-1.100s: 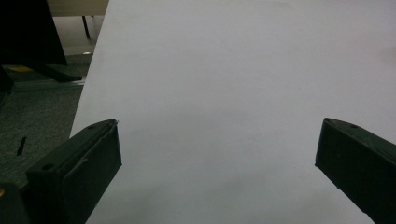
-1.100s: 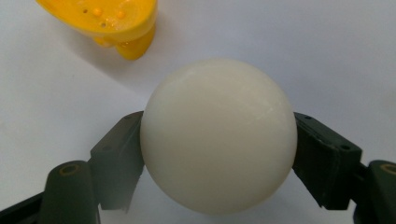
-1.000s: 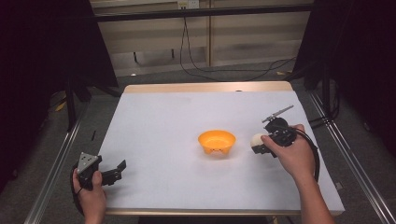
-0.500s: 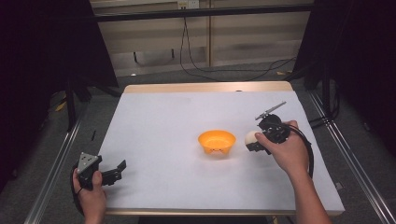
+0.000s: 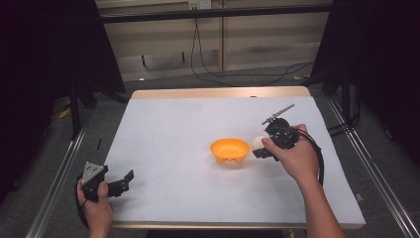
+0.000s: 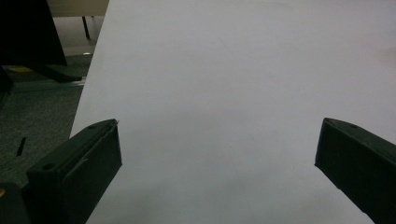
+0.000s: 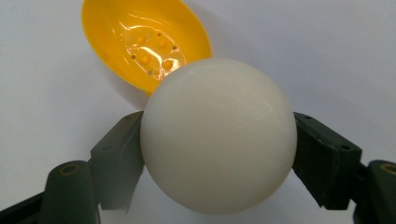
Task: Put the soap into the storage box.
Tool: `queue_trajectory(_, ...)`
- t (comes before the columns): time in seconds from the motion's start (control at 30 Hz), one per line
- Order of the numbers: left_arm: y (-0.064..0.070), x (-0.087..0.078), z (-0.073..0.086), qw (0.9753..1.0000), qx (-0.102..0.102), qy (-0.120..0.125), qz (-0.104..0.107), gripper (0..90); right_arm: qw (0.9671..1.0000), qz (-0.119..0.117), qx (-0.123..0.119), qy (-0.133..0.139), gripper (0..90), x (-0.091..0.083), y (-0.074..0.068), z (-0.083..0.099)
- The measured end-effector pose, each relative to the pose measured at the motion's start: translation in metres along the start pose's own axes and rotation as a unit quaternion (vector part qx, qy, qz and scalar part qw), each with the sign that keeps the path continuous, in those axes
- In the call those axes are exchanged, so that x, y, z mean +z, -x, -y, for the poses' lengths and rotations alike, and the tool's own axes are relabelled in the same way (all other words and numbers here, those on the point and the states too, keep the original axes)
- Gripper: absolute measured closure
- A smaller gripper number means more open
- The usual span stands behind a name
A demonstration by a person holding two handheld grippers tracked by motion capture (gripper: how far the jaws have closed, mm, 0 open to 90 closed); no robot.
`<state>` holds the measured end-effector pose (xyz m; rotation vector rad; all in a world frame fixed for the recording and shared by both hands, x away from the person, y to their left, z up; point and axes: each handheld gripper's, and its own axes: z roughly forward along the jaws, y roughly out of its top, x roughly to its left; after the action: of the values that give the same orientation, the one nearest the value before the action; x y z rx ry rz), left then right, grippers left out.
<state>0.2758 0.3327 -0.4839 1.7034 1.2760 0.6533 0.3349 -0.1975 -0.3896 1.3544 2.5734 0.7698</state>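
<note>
Your right hand-held gripper (image 5: 258,148) sits right of centre in the high view, clamped on a white ball (image 5: 257,144) just beside the right rim of the orange bowl (image 5: 230,151). From above, your hand and the gripper body cover most of the ball, so only a pale sliver shows. In the right gripper view the ball (image 7: 218,135) takes up the middle of the frame, pressed between both jaws, and it hides the near edge of the bowl (image 7: 140,42) at upper left; whether ball and bowl touch cannot be made out. The bowl's glossy inside shows small holes and glare.

Your left hand-held gripper (image 5: 121,181) is at the lower left of the high view, near the table (image 5: 168,124) corner, well apart from the bowl. In the left gripper view its jaws stand wide apart with bare white table (image 6: 233,84) between them; both jaws are cut off by the bottom edge, and the dark floor at upper left is hard to read.
</note>
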Motion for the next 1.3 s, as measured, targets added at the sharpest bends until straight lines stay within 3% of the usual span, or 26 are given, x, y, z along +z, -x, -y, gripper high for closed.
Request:
queue_trajectory(0.83,0.0,0.0,0.0,1.0,0.002,0.0,-0.001,0.1,0.9998,-0.015,-0.016,0.003,23.8,0.022,-0.022,-0.027)
queue_trajectory(1.13,0.0,0.0,0.0,1.0,0.002,-0.001,0.0,0.0,0.9999,-0.014,-0.008,0.001,23.8,0.031,-0.03,-0.035)
queue_trajectory(1.3,0.001,0.0,0.0,1.0,0.002,0.0,-0.001,0.0,0.9998,-0.014,0.001,0.012,23.8,0.036,-0.032,-0.039)
